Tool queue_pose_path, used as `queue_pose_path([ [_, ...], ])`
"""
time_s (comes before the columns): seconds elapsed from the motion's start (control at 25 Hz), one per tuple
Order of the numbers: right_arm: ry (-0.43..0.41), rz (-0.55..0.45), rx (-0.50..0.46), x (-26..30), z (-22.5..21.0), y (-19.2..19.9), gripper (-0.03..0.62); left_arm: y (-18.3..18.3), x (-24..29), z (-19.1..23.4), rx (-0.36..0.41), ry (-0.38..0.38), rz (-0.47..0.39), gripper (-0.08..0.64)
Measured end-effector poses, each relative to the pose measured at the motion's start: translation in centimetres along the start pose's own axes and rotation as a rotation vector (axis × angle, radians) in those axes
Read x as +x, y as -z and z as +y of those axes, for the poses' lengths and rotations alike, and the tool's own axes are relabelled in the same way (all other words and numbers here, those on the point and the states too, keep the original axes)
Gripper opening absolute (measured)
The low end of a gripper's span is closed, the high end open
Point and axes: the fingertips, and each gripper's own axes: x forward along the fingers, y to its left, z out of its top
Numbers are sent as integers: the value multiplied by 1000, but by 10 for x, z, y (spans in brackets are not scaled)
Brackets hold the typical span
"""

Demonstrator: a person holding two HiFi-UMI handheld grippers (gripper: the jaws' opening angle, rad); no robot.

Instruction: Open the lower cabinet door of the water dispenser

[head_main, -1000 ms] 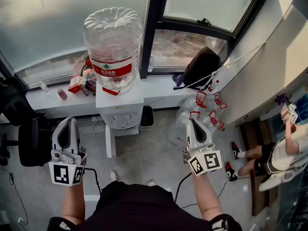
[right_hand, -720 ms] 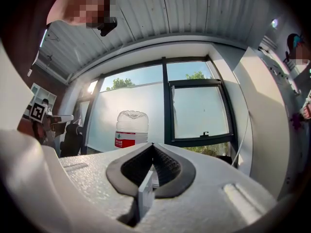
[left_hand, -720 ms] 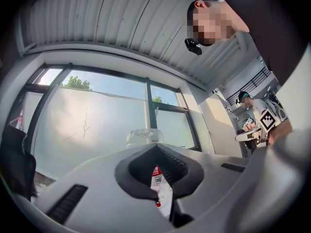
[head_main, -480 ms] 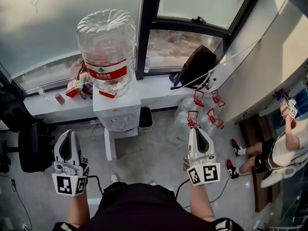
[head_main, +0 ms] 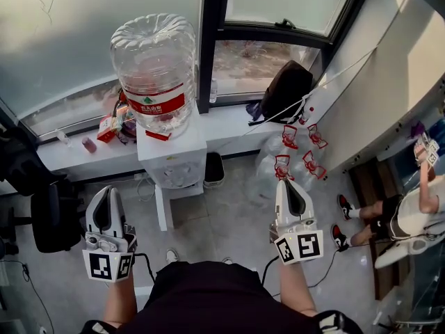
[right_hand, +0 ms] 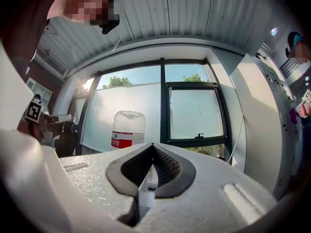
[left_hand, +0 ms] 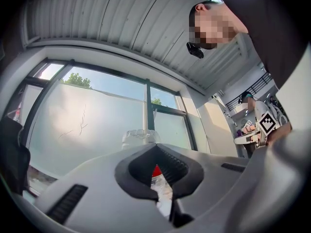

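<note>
The white water dispenser (head_main: 174,155) stands under the window with a big clear bottle (head_main: 154,65) with a red label on top. Below its tap front, a white panel (head_main: 161,209) juts toward me; whether this is the lower door I cannot tell. My left gripper (head_main: 106,193) hovers shut and empty, short of the dispenser and to its left. My right gripper (head_main: 287,185) hangs shut and empty, well right of it. The left gripper (left_hand: 156,147) shows the bottle (left_hand: 140,137) past its tips. The right gripper (right_hand: 153,145) sees the bottle (right_hand: 128,128) at its left.
A black chair (head_main: 49,218) stands at the left. On the sill lie a black bag (head_main: 285,89) and small clutter (head_main: 115,120). A dark bin (head_main: 214,169) stands beside the dispenser, and empty bottles with red handles (head_main: 292,160) lie right of it. A person (head_main: 410,218) sits at the far right.
Both grippers sit a little lower in the head view, and the right one has drifted slightly right. Both stay shut. The dispenser looks the same.
</note>
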Motion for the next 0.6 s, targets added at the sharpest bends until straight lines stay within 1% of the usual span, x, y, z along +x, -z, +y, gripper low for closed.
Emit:
queue_pose_path([
  [0.16,-12,3,9,2,6,2,5,-1,-1,-2,3,7,1,8],
  [0.4,-31,16,8,6,15,6,5,-5,-10,12,27,-19,12,8],
  [0.6,-47,29,-2,7,21,12,5,3,-15,12,16,-30,24,8],
])
